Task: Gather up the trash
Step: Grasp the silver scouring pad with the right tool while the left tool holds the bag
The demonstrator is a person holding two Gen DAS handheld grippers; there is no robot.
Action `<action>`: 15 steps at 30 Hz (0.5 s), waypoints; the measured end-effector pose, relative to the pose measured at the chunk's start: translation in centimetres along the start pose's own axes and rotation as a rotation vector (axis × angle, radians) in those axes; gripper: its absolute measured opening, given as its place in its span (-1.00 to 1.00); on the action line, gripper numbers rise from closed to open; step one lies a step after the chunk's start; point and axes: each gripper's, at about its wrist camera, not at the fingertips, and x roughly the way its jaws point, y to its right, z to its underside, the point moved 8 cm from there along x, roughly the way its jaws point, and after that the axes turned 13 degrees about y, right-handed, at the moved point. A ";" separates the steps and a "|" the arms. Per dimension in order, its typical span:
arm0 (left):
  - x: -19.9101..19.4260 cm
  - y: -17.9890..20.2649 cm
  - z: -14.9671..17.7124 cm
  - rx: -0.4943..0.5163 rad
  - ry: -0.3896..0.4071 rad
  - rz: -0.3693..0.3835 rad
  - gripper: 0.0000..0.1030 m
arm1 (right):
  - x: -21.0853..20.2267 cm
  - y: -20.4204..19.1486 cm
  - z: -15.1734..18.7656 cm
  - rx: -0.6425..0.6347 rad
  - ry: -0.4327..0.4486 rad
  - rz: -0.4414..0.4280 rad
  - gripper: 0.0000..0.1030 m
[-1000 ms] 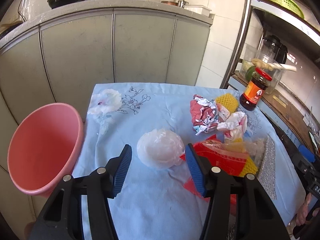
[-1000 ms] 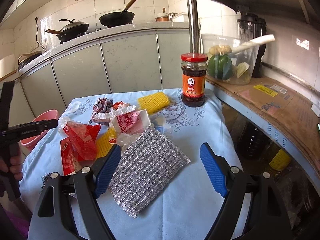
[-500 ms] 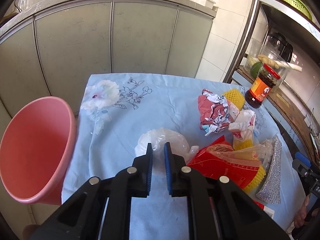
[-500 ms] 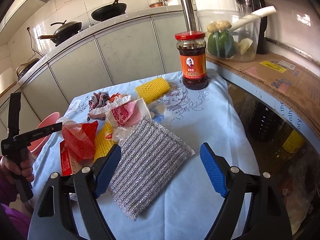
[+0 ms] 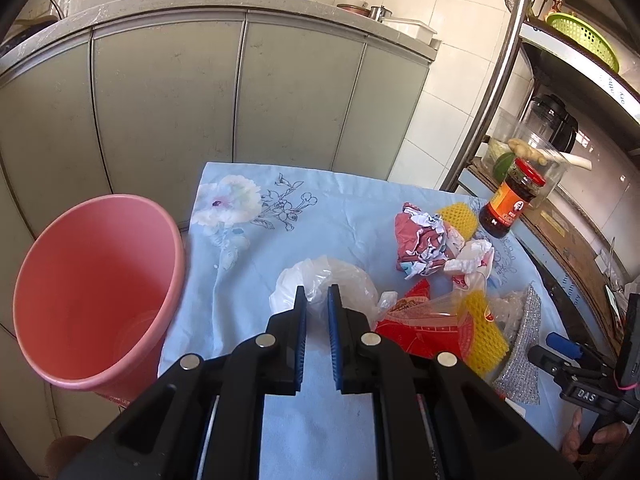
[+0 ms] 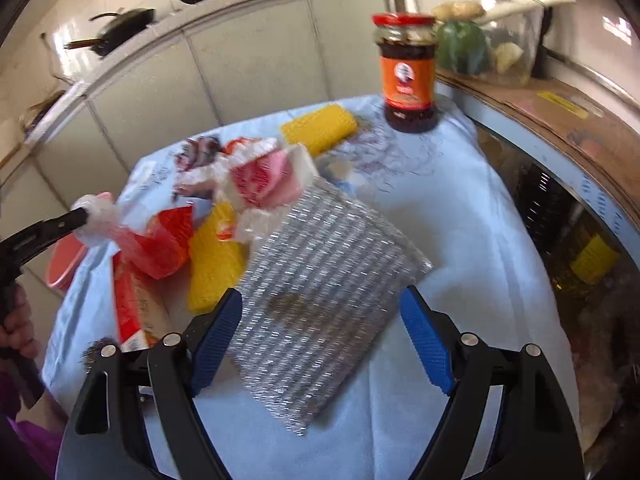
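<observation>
Left gripper [image 5: 317, 300] clamped on a crumpled clear plastic bag [image 5: 320, 280], pads pinching a fold of it, just above the blue cloth [image 5: 340, 216] on the counter. Pink bin [image 5: 92, 292] stands at the counter's left edge, beside the bag. Right gripper [image 6: 320, 320] apart, jaws wide, hovering over a silver scouring pad [image 6: 320, 292]; nothing pinched. Red wrapper [image 5: 420, 324], yellow foam net [image 6: 320, 128] and crumpled paper [image 5: 420, 240] lie between. Sauce jar [image 6: 408, 76] upright at the far corner.

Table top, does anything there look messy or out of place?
Yes. Crumpled wrappers, yellow foam netting and a silver scrub pad lie in a loose heap on the blue tablecloth; the pink bin looks nearly empty.
</observation>
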 end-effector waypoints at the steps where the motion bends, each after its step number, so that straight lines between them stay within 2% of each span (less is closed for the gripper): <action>1: -0.3 -0.2 0.0 -0.006 0.004 0.002 -0.81 | -0.4 0.4 -0.2 0.024 0.008 0.000 0.59; 5: -1.1 -0.9 -0.2 -0.017 0.017 0.007 -0.81 | -1.5 2.1 -1.5 0.095 0.043 -0.003 0.59; 9: -1.4 -1.3 -0.1 -0.027 0.012 0.011 -0.81 | -1.4 2.4 -1.2 0.151 0.001 -0.036 0.59; 15: -1.3 -1.6 -0.1 -0.047 0.010 0.025 -0.80 | -0.2 -0.6 1.1 0.018 -0.077 -0.004 0.59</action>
